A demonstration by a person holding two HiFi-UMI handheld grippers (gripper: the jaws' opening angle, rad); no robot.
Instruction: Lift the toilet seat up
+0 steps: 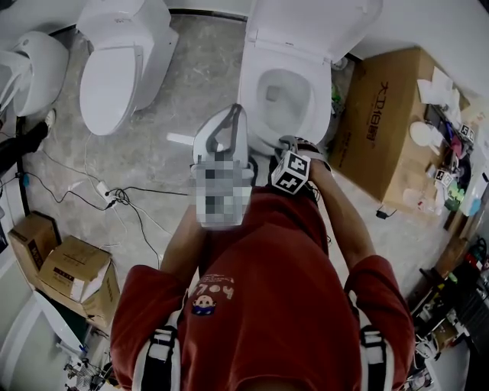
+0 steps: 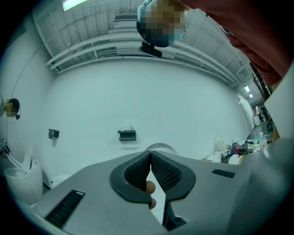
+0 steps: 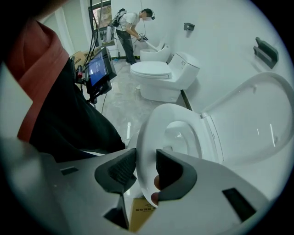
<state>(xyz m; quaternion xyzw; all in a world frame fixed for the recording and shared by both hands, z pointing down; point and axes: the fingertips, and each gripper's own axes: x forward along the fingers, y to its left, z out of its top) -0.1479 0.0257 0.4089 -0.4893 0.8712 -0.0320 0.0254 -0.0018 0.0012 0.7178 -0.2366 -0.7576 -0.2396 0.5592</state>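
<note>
A white toilet stands ahead of me with its lid (image 1: 306,23) raised against the wall. Its seat (image 1: 254,92) rings the bowl. My right gripper (image 1: 285,145) points steeply down at the seat's front edge. In the right gripper view the seat (image 3: 154,133) runs between the two jaws of the right gripper (image 3: 146,161), and both pads sit against its front rim. The lid (image 3: 257,119) leans back behind it. My left gripper (image 1: 236,109) is held level in front of my chest. The left gripper (image 2: 150,154) has its jaws closed together on nothing.
A second toilet (image 1: 122,69) with its lid down stands to the left, and another white fixture (image 1: 34,65) farther left. A big cardboard box (image 1: 390,122) sits right of the bowl. Smaller boxes (image 1: 69,267) and cables (image 1: 114,195) lie on the floor. Another person (image 3: 131,25) works far off.
</note>
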